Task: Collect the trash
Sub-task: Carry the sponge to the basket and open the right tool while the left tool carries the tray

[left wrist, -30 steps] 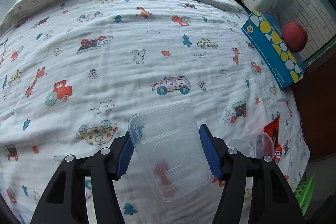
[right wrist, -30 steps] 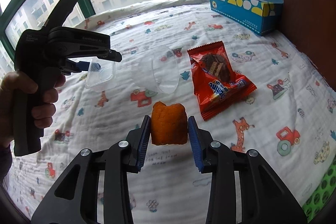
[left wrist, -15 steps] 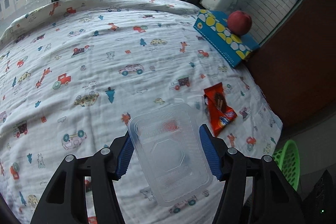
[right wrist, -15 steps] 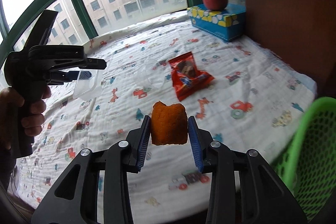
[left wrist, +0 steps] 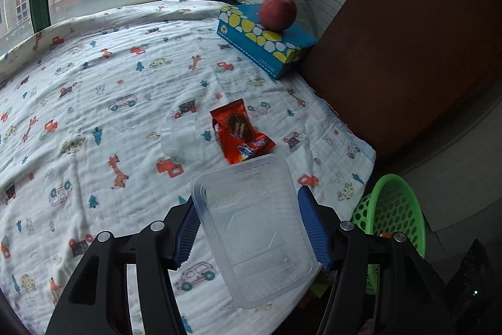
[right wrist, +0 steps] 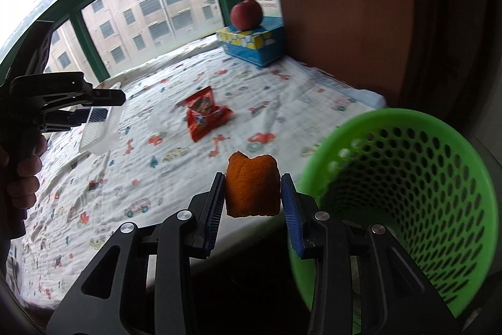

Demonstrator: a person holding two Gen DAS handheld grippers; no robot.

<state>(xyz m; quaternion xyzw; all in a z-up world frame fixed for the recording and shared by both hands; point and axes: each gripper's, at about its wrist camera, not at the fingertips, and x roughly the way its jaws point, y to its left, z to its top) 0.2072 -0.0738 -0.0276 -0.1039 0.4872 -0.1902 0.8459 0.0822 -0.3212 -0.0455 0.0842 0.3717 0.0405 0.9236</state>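
Jaws, left gripper: set fairly wide, pads pressed on the long sides of a clear plastic clamshell tray. Jaws, right gripper: set narrow, clamped on an orange peel piece.

Landmark: green mesh basket, standing off the edge of the bed w/ printed blanket.

- Peel: held just beside the basket rim, not yet over the opening.
- Tray: held above the blanket edge, near the basket, further from it than the peel.
- Red snack wrapper: on the blanket, well apart from the basket.
- Clear plastic cup: lying just beside the wrapper, on the side away from the basket.

Handling, est.:
- Tray: v. light, thin-walled, flexes under squeeze, slick. Grip across side walls, near mid-length; excess force likely buckles it.
- Peel: light, soft, slightly rough; grips well across flat faces.
- Wrapper: crinkly film, slippery. Pinch at crimped end.
- Cup: light, crushable, rolls. Pinch at rim wall.
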